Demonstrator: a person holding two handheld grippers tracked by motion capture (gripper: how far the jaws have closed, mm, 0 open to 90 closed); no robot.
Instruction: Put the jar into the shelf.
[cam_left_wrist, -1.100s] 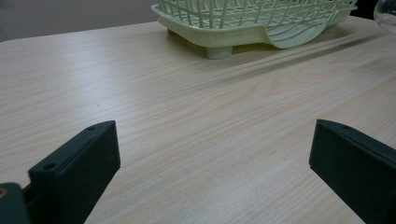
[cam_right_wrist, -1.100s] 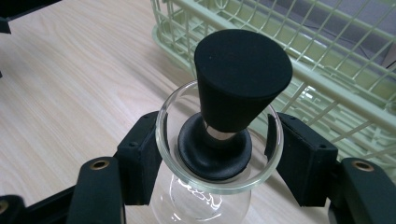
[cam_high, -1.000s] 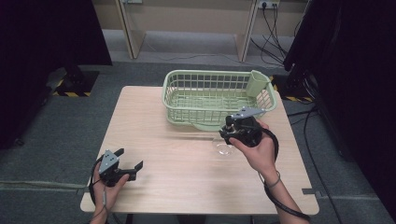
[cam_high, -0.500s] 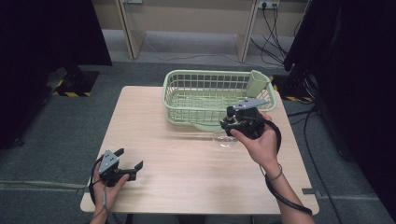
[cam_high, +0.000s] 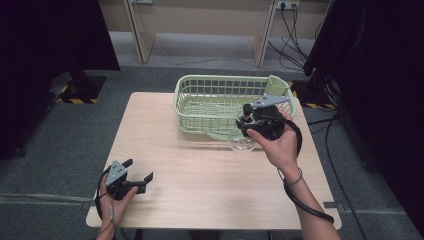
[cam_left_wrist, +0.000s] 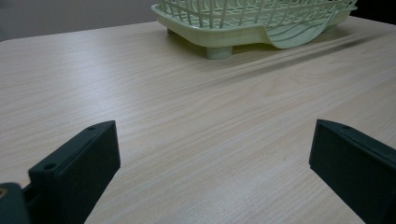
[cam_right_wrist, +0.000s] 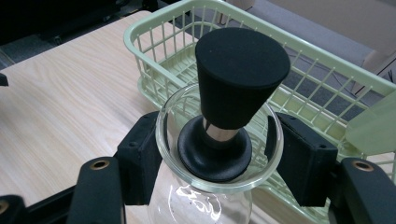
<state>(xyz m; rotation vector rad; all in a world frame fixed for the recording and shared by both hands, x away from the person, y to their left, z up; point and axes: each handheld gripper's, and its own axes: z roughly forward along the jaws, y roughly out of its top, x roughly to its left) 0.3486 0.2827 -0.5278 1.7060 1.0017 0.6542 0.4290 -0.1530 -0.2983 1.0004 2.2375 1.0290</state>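
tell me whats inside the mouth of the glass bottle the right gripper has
A black stopper sits in the glass bottle mouth, its metal stem and black seal showing through the rim. The stopper and glare cover whatever lies deeper in the bottle.

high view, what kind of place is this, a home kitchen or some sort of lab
Most likely a lab or recording studio, not a kitchen: a lone light wooden table on grey carpet, black curtains at both sides, loose cables by a wall socket, and a pale green plastic basket as a prop.

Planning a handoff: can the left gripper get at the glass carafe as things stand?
Probably not directly: the left gripper rests open at the table's near corner; the glass carafe sits clamped in the right gripper by the basket.
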